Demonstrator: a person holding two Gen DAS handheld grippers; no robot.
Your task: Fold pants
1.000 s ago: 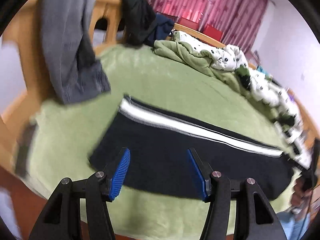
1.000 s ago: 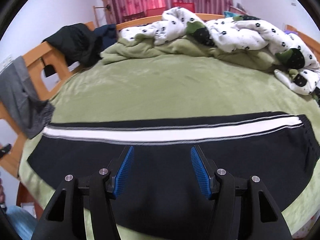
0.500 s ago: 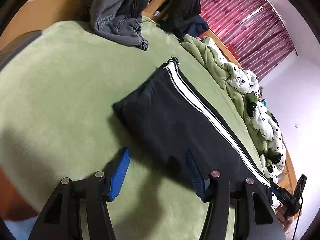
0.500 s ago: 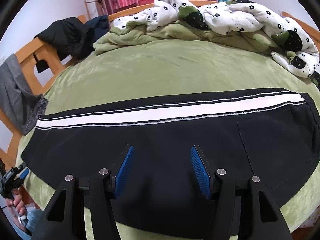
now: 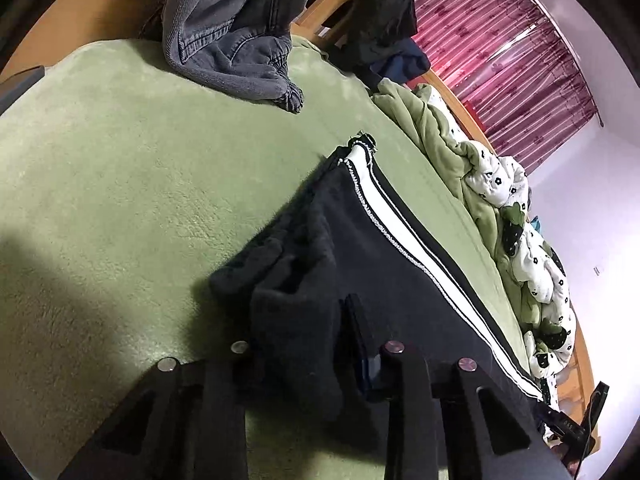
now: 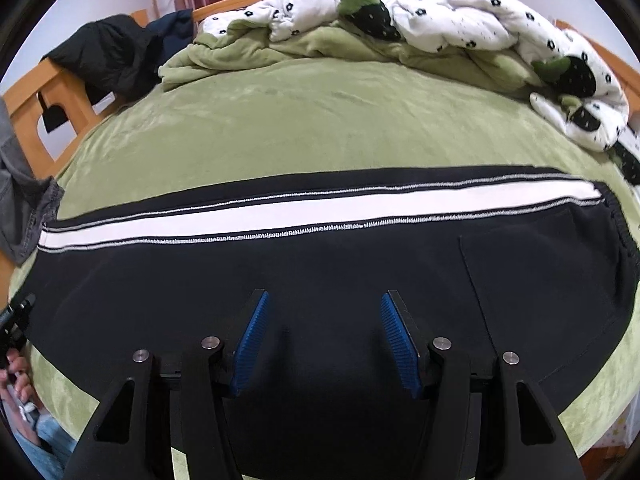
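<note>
Left wrist: left tool (image 5: 308, 340) just closed on bunched hem of black pants (image 5: 400, 264) spread on green bed (image 5: 120, 168), grey jeans (image 5: 236, 40) beyond; right wrist: right tool (image 6: 325, 332) spread wide over pants' middle, gripping nothing, rumpled blanket (image 6: 400, 20) well beyond.

Open green bedspread (image 6: 320, 120) beyond pants (image 6: 320, 264); rumpled quilt (image 6: 460, 28) farther back

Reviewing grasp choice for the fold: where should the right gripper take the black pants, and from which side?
At the near long edge of the black pants, from the bed's near side. They lie flat and lengthwise, the white stripe along the far edge. The open right gripper hovers there; the left gripper, just closing, pinches the cuff.
</note>
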